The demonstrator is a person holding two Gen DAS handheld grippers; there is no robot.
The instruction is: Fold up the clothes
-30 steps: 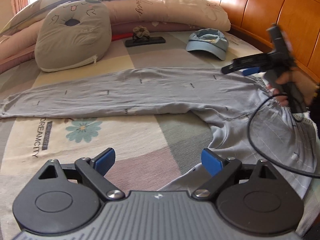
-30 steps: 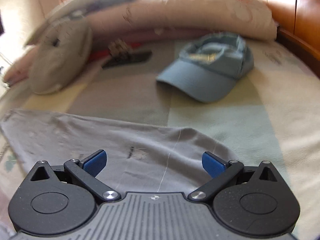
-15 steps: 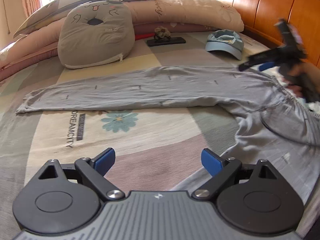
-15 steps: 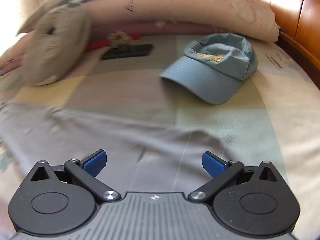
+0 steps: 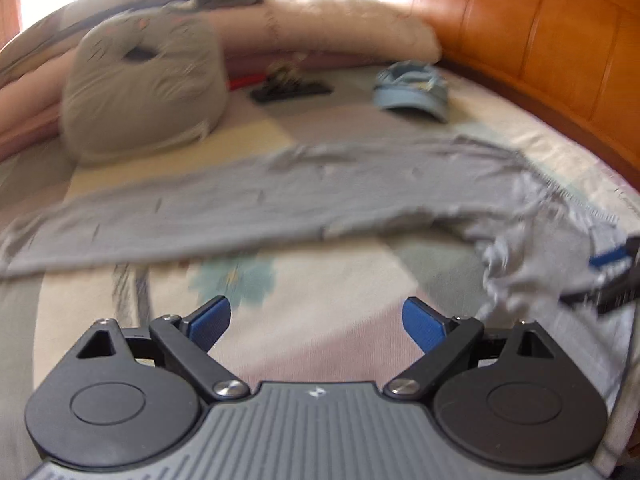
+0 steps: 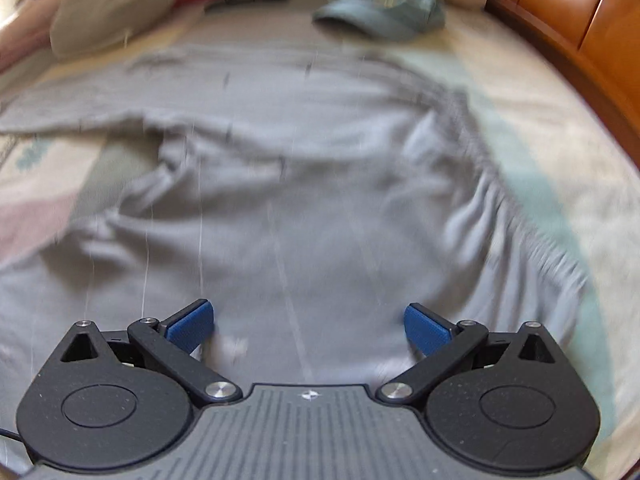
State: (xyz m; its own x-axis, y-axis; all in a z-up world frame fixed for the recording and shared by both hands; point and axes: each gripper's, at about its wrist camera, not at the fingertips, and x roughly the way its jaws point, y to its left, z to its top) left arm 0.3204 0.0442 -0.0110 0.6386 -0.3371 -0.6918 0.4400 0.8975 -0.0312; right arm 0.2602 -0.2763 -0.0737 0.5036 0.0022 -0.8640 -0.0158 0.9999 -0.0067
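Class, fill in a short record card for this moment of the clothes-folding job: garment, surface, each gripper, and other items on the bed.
garment: grey trousers, spread on the bed, one leg stretched out to the left, elastic waistband toward the wooden headboard side
surface: patterned bedsheet
left gripper: open, over bare sheet, holding nothing
right gripper: open, over the trousers near the waist, not gripping
other items: blue cap, grey cat cushion, long pillow, dark flat object
image quality: motion blur in both views
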